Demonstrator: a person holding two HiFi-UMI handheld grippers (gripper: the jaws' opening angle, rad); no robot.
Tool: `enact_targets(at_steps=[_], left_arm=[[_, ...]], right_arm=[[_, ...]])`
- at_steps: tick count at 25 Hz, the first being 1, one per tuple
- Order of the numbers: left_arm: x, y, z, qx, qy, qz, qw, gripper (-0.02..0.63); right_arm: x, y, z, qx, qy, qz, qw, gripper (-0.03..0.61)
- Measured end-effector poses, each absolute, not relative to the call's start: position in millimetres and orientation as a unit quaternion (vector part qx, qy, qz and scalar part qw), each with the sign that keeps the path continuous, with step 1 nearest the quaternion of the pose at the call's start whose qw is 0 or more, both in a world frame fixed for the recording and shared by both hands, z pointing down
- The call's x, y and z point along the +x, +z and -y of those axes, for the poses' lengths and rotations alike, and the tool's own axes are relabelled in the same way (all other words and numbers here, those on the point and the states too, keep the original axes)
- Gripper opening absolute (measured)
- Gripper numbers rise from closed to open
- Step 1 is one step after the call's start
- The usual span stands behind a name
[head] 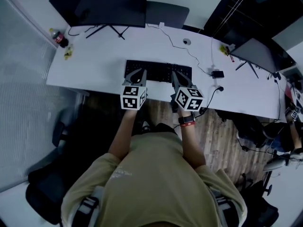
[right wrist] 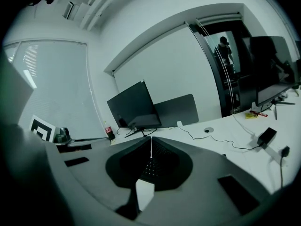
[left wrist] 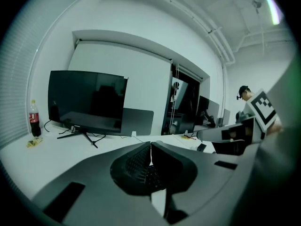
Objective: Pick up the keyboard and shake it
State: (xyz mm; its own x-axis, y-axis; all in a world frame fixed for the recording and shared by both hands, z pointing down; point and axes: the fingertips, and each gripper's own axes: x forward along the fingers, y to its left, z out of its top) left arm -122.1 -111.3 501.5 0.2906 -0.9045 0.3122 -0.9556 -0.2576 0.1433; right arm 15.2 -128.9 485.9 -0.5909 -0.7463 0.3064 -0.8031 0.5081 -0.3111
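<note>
1. Head view: a black keyboard [head: 158, 72] lies flat near the front edge of a white desk [head: 102, 63]. The left gripper [head: 137, 75] and the right gripper [head: 178, 76] reach over the desk edge, one above each half of the keyboard; whether they touch it cannot be told. A large dark monitor [head: 106, 6] stands behind, a cola bottle [head: 58, 37] at the far left corner, and a thin cable [head: 189, 51] trails to a small black adapter [head: 218, 74] just right of the keyboard.
2. Left gripper view: the two jaws are pressed together with nothing between them. They cover the near desk; the monitor and the bottle show beyond.
3. Right gripper view: these jaws are likewise closed and empty, blocking the view of the keyboard. The cable and the adapter lie to their right.
</note>
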Motion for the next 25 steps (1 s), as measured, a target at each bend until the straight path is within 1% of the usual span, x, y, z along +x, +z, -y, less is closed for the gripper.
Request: enact_targets(at_steps=[3,8,14,19,25], left_arm=[[-129,506,119,0.785,0.080,0.595,0.155,0.021],[-128,510,145,0.794,0.080,0.589,0.130,0.021],[-134,535,182,0.787,0.106,0.592,0.136,0.021],[-132,568,203,0.789,0.152,0.571,0.168,0.021],[-134,592,215,0.786,0.166,0.559,0.205,0.021]], right_arm=[[16,496,135,0.447,0.218,0.864,0.080,0.025],[30,516,166,0.446,0.224,0.861,0.095,0.025],[43,541,209,0.432,0.233,0.861,0.131,0.025],[45,568,226,0.396,0.268,0.861,0.174,0.026],[52,593,238,0.394,0.278,0.852,0.203,0.026]])
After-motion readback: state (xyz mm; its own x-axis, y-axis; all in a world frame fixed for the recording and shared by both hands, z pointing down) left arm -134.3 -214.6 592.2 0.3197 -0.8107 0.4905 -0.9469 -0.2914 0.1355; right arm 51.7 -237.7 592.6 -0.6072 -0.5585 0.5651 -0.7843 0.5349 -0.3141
